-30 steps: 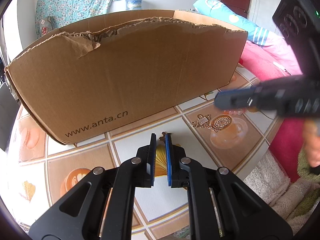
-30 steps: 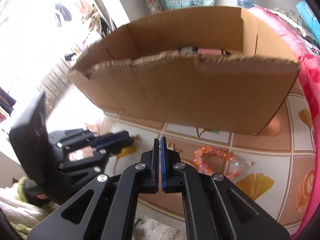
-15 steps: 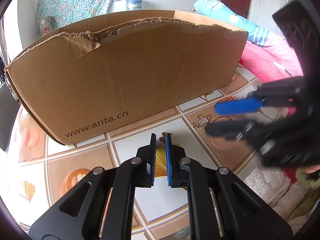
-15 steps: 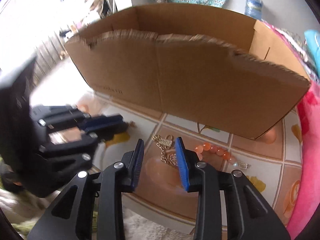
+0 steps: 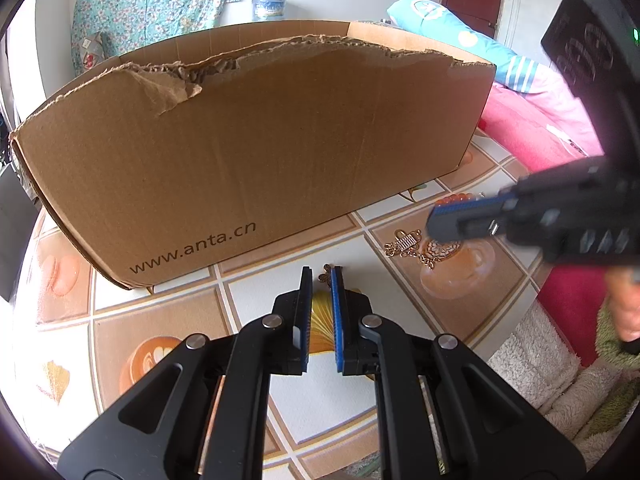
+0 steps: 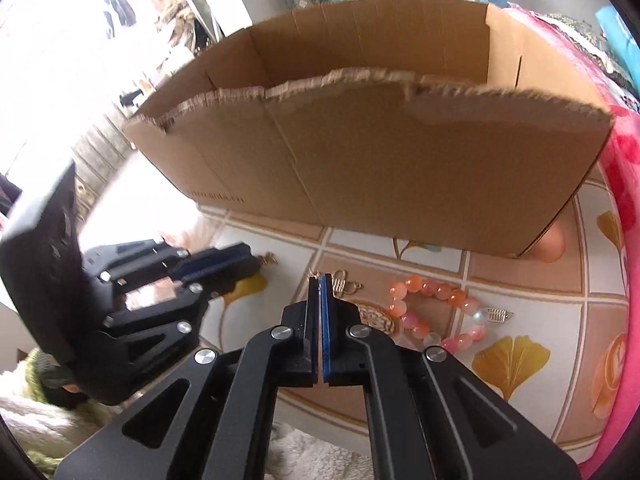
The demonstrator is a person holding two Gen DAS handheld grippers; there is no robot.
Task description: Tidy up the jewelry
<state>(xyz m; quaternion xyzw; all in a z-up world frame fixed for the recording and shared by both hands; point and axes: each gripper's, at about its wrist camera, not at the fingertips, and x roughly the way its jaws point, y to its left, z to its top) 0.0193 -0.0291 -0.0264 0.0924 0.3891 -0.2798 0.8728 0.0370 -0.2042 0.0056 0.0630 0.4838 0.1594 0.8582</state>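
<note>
My left gripper point(image 5: 322, 270) hovers low over the tiled tablecloth with its jaws nearly together, and a small gold charm point(image 5: 325, 271) is pinched at their tips. That charm point(image 6: 268, 258) pokes out of the left gripper point(image 6: 252, 258) in the right wrist view. My right gripper point(image 6: 320, 278) is shut, its tips down on the chain of a gold necklace point(image 6: 344, 285) with a woven round pendant. From the left wrist view the right gripper point(image 5: 434, 224) sits over the same necklace point(image 5: 404, 242). An orange and pink bead bracelet point(image 6: 436, 312) lies just to the right.
A large torn cardboard box point(image 5: 260, 152), open on top, stands behind the jewelry. A small spring-shaped charm point(image 6: 498, 314) lies beside the bracelet. A pink blanket point(image 5: 532, 132) borders the table on the right, and a white fluffy cloth point(image 5: 532, 364) lies at the near edge.
My right gripper opened over the gold necklace, came down astride its chain, and has shut there. The left gripper has stayed still with its charm.
</note>
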